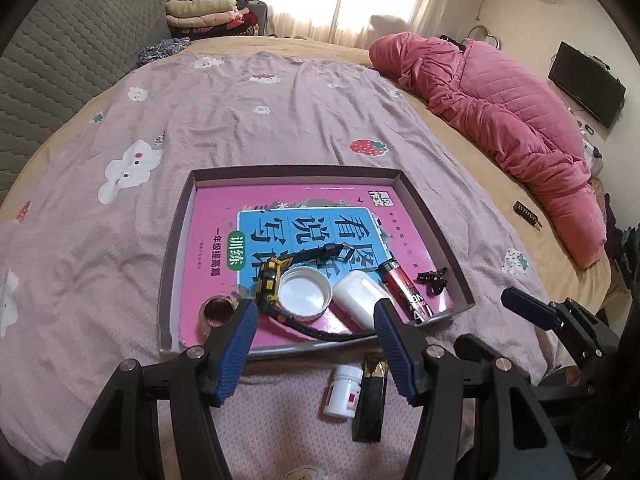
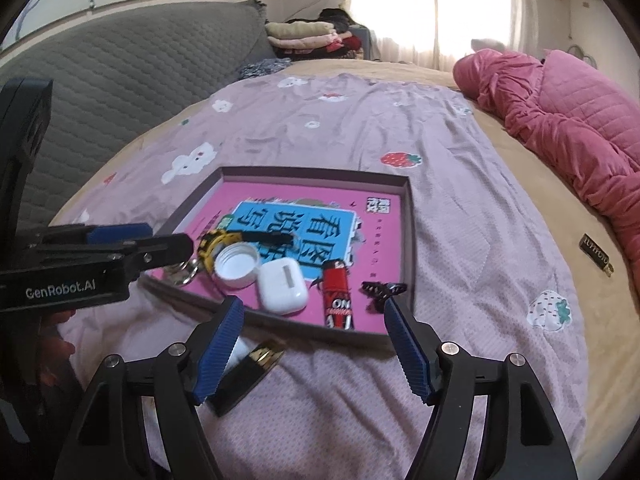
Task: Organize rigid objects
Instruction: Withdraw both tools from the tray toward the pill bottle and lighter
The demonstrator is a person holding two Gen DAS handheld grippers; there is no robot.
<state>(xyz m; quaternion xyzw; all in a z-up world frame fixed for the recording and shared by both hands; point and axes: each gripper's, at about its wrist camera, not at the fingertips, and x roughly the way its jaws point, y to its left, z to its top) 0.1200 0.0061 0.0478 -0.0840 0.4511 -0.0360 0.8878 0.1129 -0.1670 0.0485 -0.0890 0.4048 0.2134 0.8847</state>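
A shallow box tray (image 1: 432, 216) (image 2: 410, 240) with a pink book inside lies on the bed. In it are a yellow-black watch (image 1: 269, 276) (image 2: 212, 242), a white cap (image 1: 305, 291) (image 2: 237, 266), a white earbud case (image 1: 360, 298) (image 2: 283, 286), a red lighter (image 1: 404, 289) (image 2: 337, 295), a black hair clip (image 1: 433, 279) (image 2: 382, 290) and a ring-like piece (image 1: 218, 310). A white pill bottle (image 1: 343, 391) and a black-gold bar (image 1: 371, 398) (image 2: 248, 376) lie on the sheet before the tray. My left gripper (image 1: 314, 316) and right gripper (image 2: 314, 312) are open and empty above them.
A pink quilt (image 1: 512, 128) (image 2: 568, 128) is bunched at the right of the bed. A small dark gold item (image 1: 527, 214) (image 2: 596, 254) lies on the tan sheet beside it. A grey headboard (image 1: 60, 72) stands at the left, folded clothes (image 1: 208, 12) behind.
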